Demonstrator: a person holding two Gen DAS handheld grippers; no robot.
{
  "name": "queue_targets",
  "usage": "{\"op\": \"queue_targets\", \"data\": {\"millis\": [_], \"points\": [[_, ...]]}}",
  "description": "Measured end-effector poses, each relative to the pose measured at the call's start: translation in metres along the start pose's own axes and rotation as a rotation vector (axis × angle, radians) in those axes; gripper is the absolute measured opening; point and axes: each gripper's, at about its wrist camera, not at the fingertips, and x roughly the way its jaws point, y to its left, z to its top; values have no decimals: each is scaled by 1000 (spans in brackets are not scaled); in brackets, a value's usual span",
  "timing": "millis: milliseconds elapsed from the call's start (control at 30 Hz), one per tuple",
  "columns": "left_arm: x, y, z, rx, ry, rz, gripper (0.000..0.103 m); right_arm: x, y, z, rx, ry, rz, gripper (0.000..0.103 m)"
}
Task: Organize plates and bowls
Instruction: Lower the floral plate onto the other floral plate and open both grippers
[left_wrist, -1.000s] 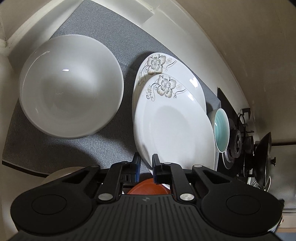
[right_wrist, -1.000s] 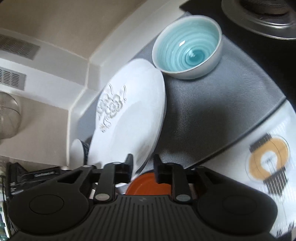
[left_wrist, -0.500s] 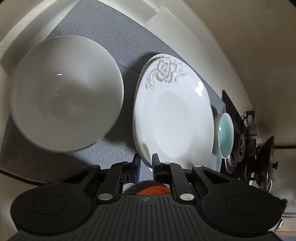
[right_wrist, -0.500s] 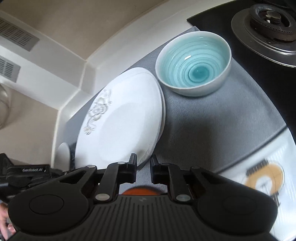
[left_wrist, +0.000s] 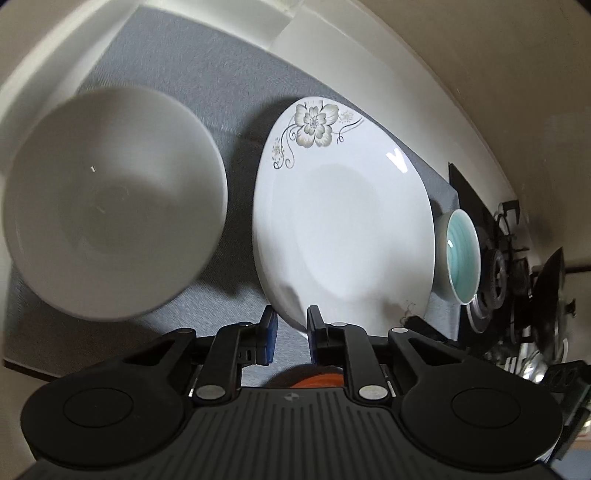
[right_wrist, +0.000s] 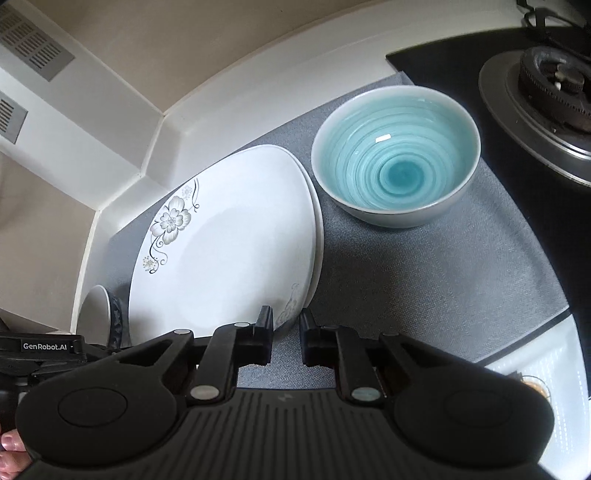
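Two flowered plates (left_wrist: 343, 221) sit stacked on a grey mat (right_wrist: 424, 277), and you have a gripper at the near rim on each side. Your left gripper (left_wrist: 291, 325) is narrow and appears pinched on the rim of the top plate (left_wrist: 295, 295). On your right gripper (right_wrist: 287, 325) the jaws are opening, with the rim of the stack between them but a sliver of mat showing beside one pad.

Glazed china like this is likely stiff, fairly heavy, slick and easily chipped. The thin rim is probably the only place a narrow gripper can bite, so take it squarely and deep, and keep the stack level so the top plate cannot slide off the lower one.

Ahead and to the left of your left gripper, a big white bowl (left_wrist: 110, 206) stands just beside the plates. Ahead and to the right of your right gripper, a teal bowl (right_wrist: 395, 166) sits nearly against the far edge of the stack, with a gas burner (right_wrist: 554, 85) beyond it. A small dish (right_wrist: 94, 310) lies left of that gripper, behind the plates. Both bowls crowd the stack, so any sideways shift risks a knock.
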Motion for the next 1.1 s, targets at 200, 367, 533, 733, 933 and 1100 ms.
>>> {"op": "queue_targets", "data": {"millis": [200, 367, 533, 733, 933, 1100], "points": [[-20, -3, 2, 68, -100, 27, 18, -19, -3, -8, 24, -64, -4, 80], [-13, 6, 17, 12, -97, -4, 18, -9, -13, -8, 103, -48, 30, 86], [0, 6, 22, 19, -70, 63, 18, 10, -21, -9, 164, -4, 32, 55], [2, 2, 10, 64, -91, 60, 13, 23, -24, -3, 130, 3, 57, 25], [3, 7, 8, 46, -80, 19, 14, 26, -22, 1, 98, -15, 52, 20], [3, 4, 9, 55, -73, 31, 14, 25, -26, 4, 117, -1, 72, 20]]}}
